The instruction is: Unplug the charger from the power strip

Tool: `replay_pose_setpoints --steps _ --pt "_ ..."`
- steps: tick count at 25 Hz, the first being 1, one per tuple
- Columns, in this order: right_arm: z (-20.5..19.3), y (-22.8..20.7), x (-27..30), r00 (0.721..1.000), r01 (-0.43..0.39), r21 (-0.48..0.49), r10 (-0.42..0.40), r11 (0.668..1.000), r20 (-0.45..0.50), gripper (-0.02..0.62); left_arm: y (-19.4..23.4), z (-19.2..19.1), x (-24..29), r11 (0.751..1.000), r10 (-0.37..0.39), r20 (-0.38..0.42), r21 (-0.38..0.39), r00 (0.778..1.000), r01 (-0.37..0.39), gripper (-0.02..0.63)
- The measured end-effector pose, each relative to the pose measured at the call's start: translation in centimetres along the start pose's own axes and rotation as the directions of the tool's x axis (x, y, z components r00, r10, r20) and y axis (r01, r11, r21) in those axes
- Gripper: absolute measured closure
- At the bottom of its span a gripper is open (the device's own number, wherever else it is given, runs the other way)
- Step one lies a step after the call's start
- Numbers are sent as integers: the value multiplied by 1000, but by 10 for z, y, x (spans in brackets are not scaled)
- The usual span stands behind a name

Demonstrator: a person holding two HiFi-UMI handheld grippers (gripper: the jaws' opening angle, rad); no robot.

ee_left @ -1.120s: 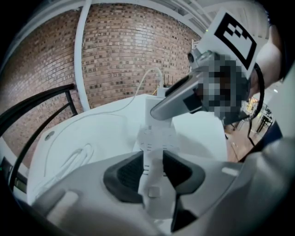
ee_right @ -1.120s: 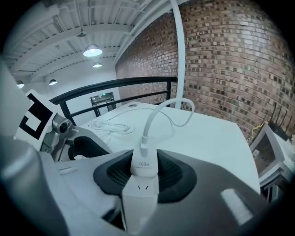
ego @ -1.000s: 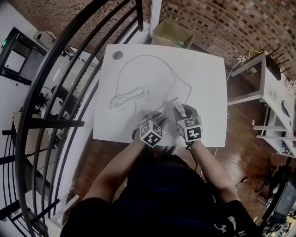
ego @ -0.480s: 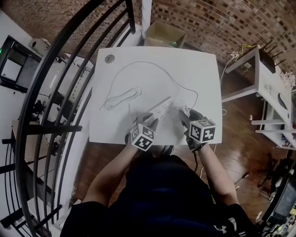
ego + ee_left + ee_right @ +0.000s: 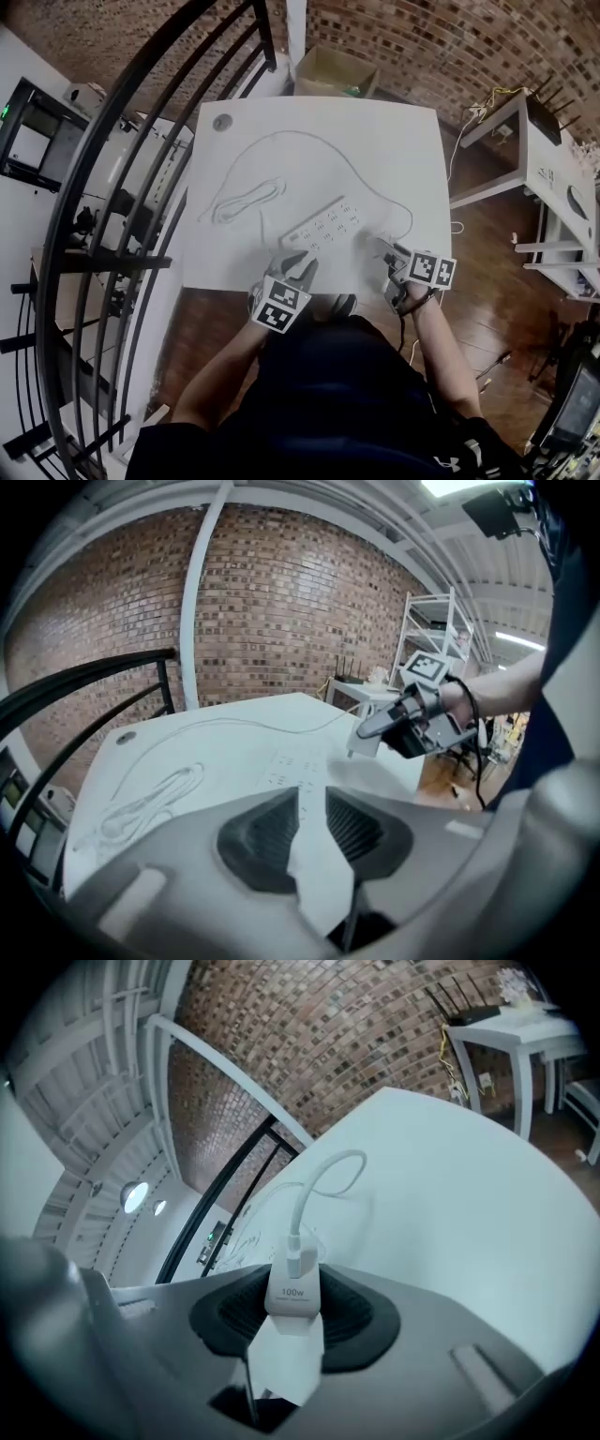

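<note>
A white power strip (image 5: pixel 323 225) lies on the white table (image 5: pixel 394 150), its sockets showing again in the left gripper view as the strip (image 5: pixel 289 767). My right gripper (image 5: pixel 387 251) is to the right of the strip, near the table's front edge. It is shut on the white charger block (image 5: pixel 293 1296), which is clear of the strip. The charger's white cable (image 5: pixel 314 1180) arcs away over the table. My left gripper (image 5: pixel 296 266) hovers just in front of the strip's near end. Its jaws (image 5: pixel 312 822) are closing, with a narrow gap and nothing between them.
A coiled white cable (image 5: pixel 246 200) lies left of the strip, and a small round disc (image 5: pixel 222 121) sits at the far left corner. A black railing (image 5: pixel 141 141) curves along the left. A cardboard box (image 5: pixel 336 70) stands behind the table, and a white desk (image 5: pixel 553 159) is at the right.
The right gripper has swung right and rolled, carrying the charger away from the strip. The left gripper has drawn back off the strip toward the front edge and risen.
</note>
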State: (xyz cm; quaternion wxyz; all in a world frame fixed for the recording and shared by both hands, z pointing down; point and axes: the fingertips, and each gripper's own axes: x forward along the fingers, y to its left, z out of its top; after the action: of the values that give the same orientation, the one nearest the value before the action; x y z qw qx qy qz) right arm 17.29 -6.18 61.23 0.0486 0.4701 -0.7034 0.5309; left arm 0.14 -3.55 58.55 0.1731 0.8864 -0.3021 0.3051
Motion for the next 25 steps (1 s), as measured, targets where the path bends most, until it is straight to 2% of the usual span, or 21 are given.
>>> replay_pose_setpoints --steps 3,9,18,20,25 --pt "-9 -17 2 1000 23 50 -22 998 -19 451 -4 -3 -3 1000 2 -9 -19 1000 -2 515" --pt "-18 -24 8 998 32 45 -30 998 -47 451 -9 -14 -3 1000 11 -42 -4 999 -12 518" --pt "-31 -39 9 979 124 -100 -138 987 -149 448 -22 -12 -3 1000 8 -51 11 999 -8 526" --pt "-32 -46 7 968 174 -150 -197 973 -155 426 -23 -11 -3 1000 8 -47 8 999 -7 528" --pt "-29 -63 -3 925 308 -287 -356 907 -132 354 -23 -9 -5 1000 11 -31 3 999 -10 537"
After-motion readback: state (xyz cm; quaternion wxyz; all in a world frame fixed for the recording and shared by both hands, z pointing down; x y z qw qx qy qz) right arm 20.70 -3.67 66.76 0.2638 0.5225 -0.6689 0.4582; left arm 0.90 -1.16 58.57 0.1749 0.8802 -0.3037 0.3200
